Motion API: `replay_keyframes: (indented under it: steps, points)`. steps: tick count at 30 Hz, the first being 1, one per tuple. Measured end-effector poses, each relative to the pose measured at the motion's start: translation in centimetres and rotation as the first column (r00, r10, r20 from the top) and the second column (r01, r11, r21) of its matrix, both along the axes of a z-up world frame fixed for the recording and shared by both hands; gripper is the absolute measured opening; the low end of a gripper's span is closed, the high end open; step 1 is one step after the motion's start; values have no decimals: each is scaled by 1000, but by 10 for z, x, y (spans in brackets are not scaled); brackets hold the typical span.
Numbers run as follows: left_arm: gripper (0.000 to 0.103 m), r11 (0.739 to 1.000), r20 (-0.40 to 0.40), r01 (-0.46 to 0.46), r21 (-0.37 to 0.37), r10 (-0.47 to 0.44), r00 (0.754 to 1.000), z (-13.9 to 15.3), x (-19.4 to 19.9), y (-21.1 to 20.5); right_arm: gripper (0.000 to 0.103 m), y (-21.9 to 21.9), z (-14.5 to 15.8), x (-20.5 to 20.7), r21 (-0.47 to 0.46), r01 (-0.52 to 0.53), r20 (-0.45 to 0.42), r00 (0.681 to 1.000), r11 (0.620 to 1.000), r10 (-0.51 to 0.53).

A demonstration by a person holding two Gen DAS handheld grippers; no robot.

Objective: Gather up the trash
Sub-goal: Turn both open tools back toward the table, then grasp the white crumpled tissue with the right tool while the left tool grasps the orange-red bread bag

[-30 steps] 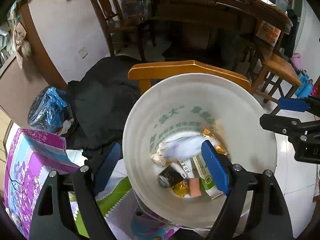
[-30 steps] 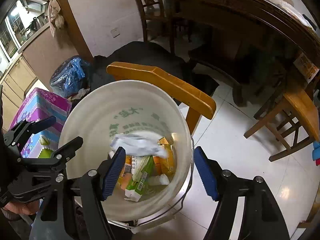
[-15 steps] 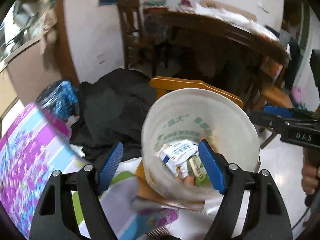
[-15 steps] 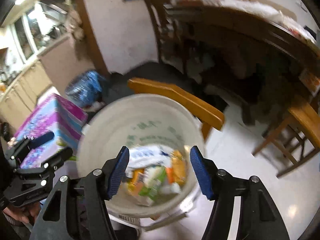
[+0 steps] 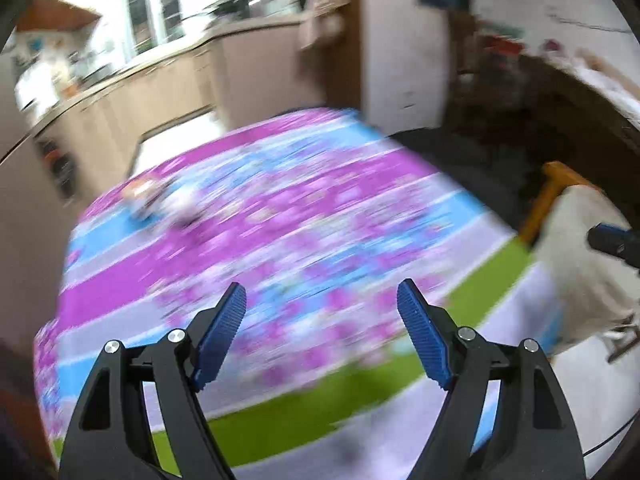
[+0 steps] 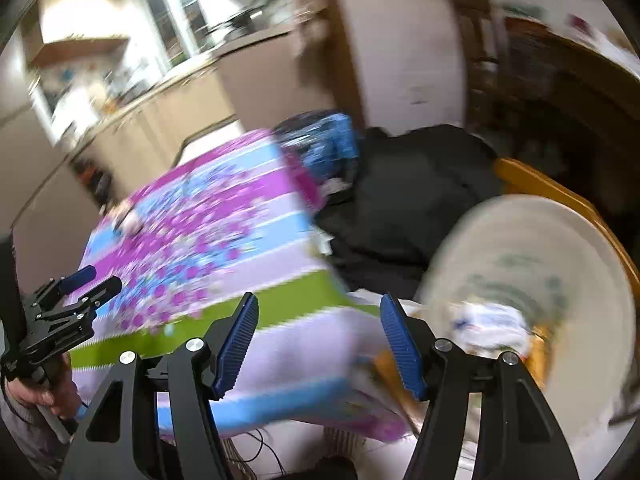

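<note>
The white trash bucket (image 6: 532,264) stands at the right of the right wrist view, with a white wrapper (image 6: 488,320) and other packets inside; its side shows at the right edge of the left wrist view (image 5: 580,264). My left gripper (image 5: 320,332) is open and empty over the purple, blue and green tablecloth (image 5: 260,240). My right gripper (image 6: 318,342) is open and empty over the cloth's edge (image 6: 200,248), left of the bucket. Both views are blurred. A small blurred object (image 5: 152,196) lies on the cloth.
A wooden chair back (image 6: 552,196) stands behind the bucket. Black cloth (image 6: 404,208) and a blue plastic bag (image 6: 320,144) lie beyond the table edge. Kitchen counters (image 5: 140,76) run along the far left. My left gripper also shows at the right wrist view's left edge (image 6: 64,312).
Both grippers have swung left, away from the bucket and toward the tablecloth. The bucket has slid to the right of both views. Both stay open.
</note>
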State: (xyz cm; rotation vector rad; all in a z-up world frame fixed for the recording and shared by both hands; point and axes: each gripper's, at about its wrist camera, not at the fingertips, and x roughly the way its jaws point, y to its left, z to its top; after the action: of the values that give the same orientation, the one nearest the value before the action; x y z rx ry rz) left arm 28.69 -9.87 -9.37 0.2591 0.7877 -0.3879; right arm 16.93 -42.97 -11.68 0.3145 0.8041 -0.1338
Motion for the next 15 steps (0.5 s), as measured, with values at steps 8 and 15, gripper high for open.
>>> replay_keyframes:
  steps: [8,15]
  points:
    - [75,986,-24,-168,16,168,985,-14,17,85,64,94,2,80,-28,-158,-40,987,987,157]
    - [77,967,-3,-253,28,253,968,-13,35,117,64,146,-1,123,-53,-246,-44,969,968,244]
